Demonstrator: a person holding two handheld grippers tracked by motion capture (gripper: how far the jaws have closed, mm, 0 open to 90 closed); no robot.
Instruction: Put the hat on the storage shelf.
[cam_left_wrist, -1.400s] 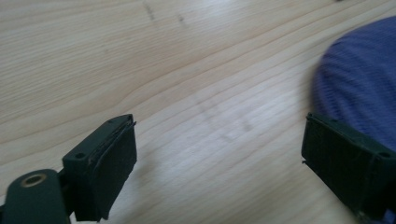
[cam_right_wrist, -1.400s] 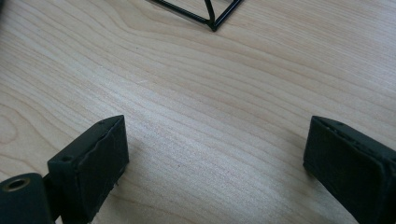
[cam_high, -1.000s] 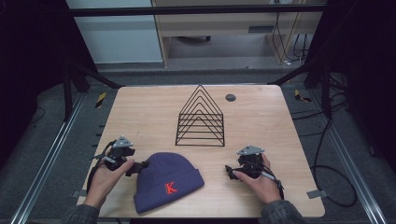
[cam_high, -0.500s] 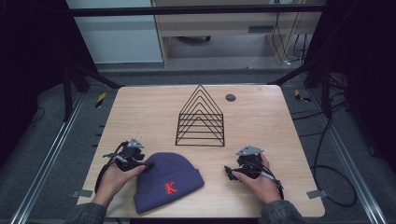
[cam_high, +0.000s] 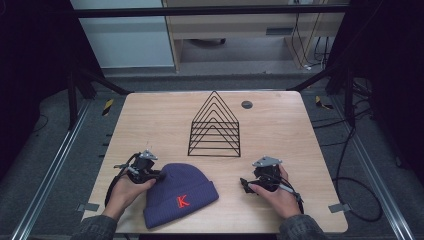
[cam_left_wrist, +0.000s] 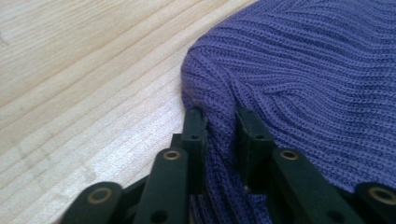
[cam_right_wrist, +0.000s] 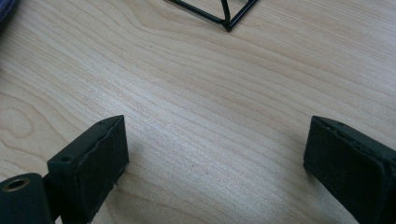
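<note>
Beanie (cam_high: 180, 195): we note purple ribbed knit, soft dome
Left claw (cam_left_wrist: 219, 122): just closed, pinching a beanie fold
Right claw (cam_right_wrist: 215, 154): spread wide over woodgrain counter (cam_high: 280, 125)

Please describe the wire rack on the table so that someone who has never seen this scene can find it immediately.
Start at the light wooden table and look to the middle of its top, beyond the purple knit beanie. There stands the black wire rack, a row of thin triangular frames on a flat base. It is the one see-through, pointed thing there; the beanie is soft and solid, and the small dark disc lies flat.
</note>
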